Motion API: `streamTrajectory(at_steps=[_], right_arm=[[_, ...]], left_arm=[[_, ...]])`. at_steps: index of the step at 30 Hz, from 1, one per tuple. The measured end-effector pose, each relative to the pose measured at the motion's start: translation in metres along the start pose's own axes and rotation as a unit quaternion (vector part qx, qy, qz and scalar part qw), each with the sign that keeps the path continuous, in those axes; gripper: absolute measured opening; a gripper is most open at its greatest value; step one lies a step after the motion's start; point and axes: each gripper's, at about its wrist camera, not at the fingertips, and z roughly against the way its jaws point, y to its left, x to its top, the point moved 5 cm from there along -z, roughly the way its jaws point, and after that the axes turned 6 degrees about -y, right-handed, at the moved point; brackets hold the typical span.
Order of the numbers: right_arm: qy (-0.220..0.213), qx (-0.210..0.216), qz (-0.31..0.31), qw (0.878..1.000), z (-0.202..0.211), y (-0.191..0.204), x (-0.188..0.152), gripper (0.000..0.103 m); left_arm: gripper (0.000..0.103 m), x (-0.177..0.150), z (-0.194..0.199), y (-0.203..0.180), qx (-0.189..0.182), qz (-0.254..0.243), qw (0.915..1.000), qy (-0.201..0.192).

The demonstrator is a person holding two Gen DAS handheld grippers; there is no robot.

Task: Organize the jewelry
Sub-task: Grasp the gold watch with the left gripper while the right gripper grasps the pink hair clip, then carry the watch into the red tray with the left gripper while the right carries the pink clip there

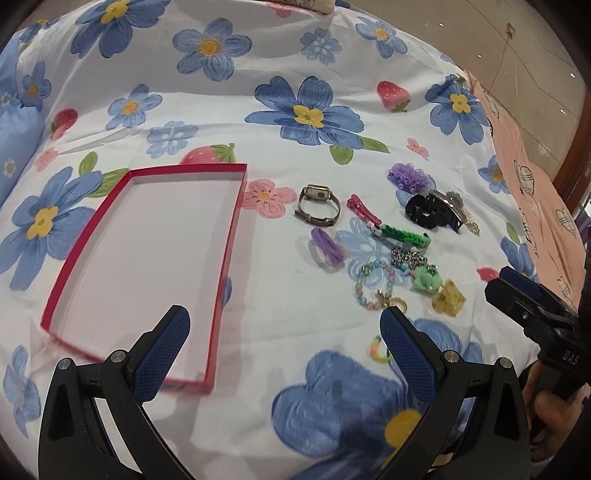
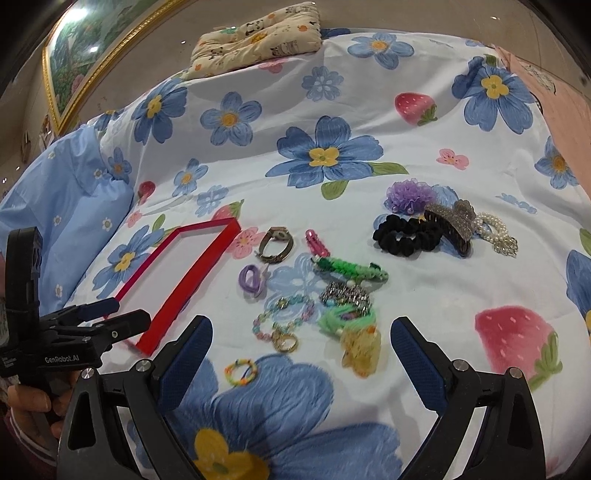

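A shallow red tray [image 1: 236,206] with a white, bare inside lies on the floral bedsheet; it also shows in the right wrist view [image 2: 207,258]. To its right lies a scatter of jewelry: a watch [image 1: 317,205], a purple hair tie [image 1: 327,247], a pink clip [image 1: 360,208], a green woven bracelet [image 1: 402,236], a bead bracelet [image 1: 373,284], a yellow claw clip [image 1: 448,297], a black scrunchie [image 1: 426,210] and a small rainbow ring [image 2: 241,372]. My left gripper [image 1: 284,332] is open and empty above the sheet between tray and jewelry. My right gripper [image 2: 301,343] is open and empty, over the bead bracelet and yellow clip [image 2: 362,347].
A purple mesh flower [image 2: 408,195], a glittery claw clip [image 2: 454,225] and a pearl piece [image 2: 495,230] lie at the far right. A panda-print cushion [image 2: 258,33] sits at the bed's far end. A pink cloth [image 1: 532,184] covers the right edge.
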Motion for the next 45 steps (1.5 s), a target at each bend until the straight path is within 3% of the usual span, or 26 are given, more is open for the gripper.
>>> streamTrajectory(at_steps=[4,9,13,24,31,36,39,41,42,45], right_arm=[[0.007,0.003,-0.005,1.0,-0.016,-0.006,0.014,0.094],[0.026,0.015,-0.01,0.999,-0.048,-0.009,0.035,0.077],[0.05,0.026,-0.011,0.998,-0.081,-0.009,0.047,0.064],[0.12,0.024,0.005,0.992,-0.152,-0.012,0.047,0.053],[0.153,0.015,0.016,0.988,-0.18,-0.018,0.041,0.042],[0.166,0.01,0.017,0.986,-0.192,-0.021,0.038,0.04],[0.167,0.002,0.026,0.986,-0.197,-0.021,0.036,0.032],[0.166,-0.004,0.031,0.986,-0.198,-0.022,0.036,0.021],[0.164,-0.007,0.032,0.986,-0.198,-0.022,0.036,0.02],[0.157,-0.008,0.032,0.987,-0.196,-0.021,0.037,0.02]], left_arm=[[0.101,0.015,-0.013,-0.004,-0.004,-0.01,0.9999,0.007],[0.098,0.043,-0.035,-0.002,-0.004,-0.022,0.9997,0.009],[0.089,0.06,-0.061,0.001,-0.009,-0.024,0.9994,0.024],[0.069,0.081,-0.136,-0.006,-0.032,-0.042,0.9957,0.077],[0.045,0.082,-0.175,-0.012,-0.033,-0.057,0.9911,0.115],[0.039,0.077,-0.194,-0.012,-0.036,-0.057,0.9883,0.137],[0.036,0.075,-0.2,-0.012,-0.035,-0.058,0.9878,0.14],[0.015,0.076,-0.2,-0.014,-0.037,-0.064,0.9879,0.136],[0.008,0.076,-0.201,-0.015,-0.041,-0.065,0.9883,0.131],[0.003,0.076,-0.2,-0.018,-0.051,-0.068,0.9882,0.127]])
